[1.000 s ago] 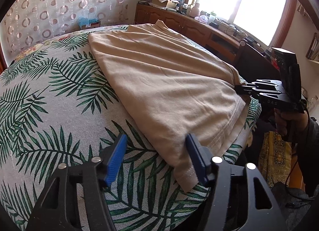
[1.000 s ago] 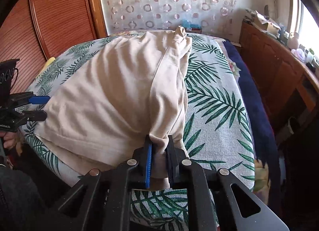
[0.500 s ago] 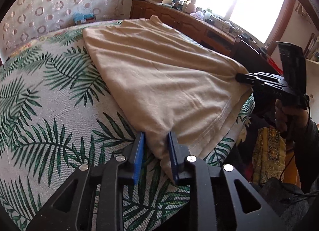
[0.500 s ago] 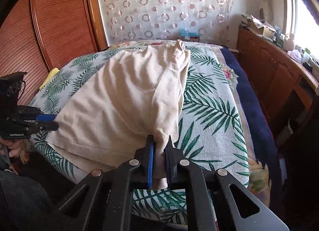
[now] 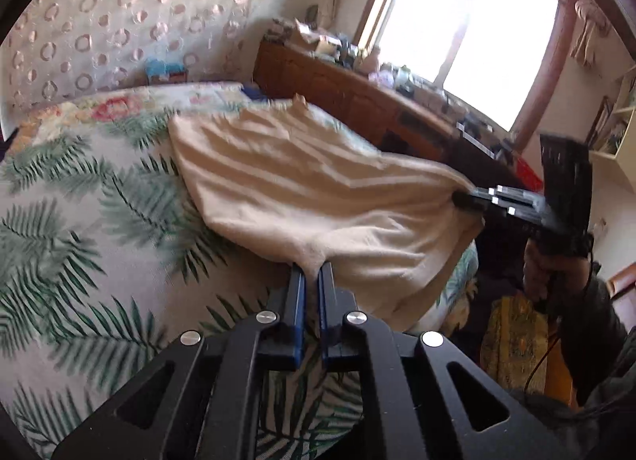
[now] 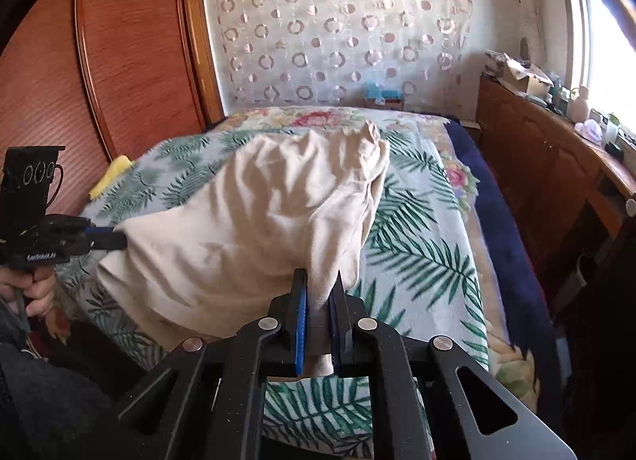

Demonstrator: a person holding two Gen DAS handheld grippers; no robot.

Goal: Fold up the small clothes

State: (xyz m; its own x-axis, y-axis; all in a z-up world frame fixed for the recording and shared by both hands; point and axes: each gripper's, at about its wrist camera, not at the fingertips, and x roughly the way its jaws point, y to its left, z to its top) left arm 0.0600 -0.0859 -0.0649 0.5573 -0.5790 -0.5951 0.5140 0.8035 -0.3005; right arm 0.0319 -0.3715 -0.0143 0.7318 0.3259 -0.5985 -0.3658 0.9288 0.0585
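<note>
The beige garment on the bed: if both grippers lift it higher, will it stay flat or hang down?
The beige garment will probably sag, since it already drapes in soft folds between the left gripper and right gripper, each shut on a corner. It looks thin, so likely light. Its far end on the palm-leaf bedcover would probably drag along.

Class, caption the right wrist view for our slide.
Both claws pinch a beige garment above the palm-leaf bedspread.

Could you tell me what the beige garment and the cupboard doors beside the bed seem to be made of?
The beige garment looks like soft knitted cotton jersey, matt: it drapes in loose folds where it is lifted and shows a fine ribbed texture at the pinched corner. The cupboard doors look like reddish wood or wood veneer, with fine horizontal grain and a slight sheen; which of the two I cannot tell.
</note>
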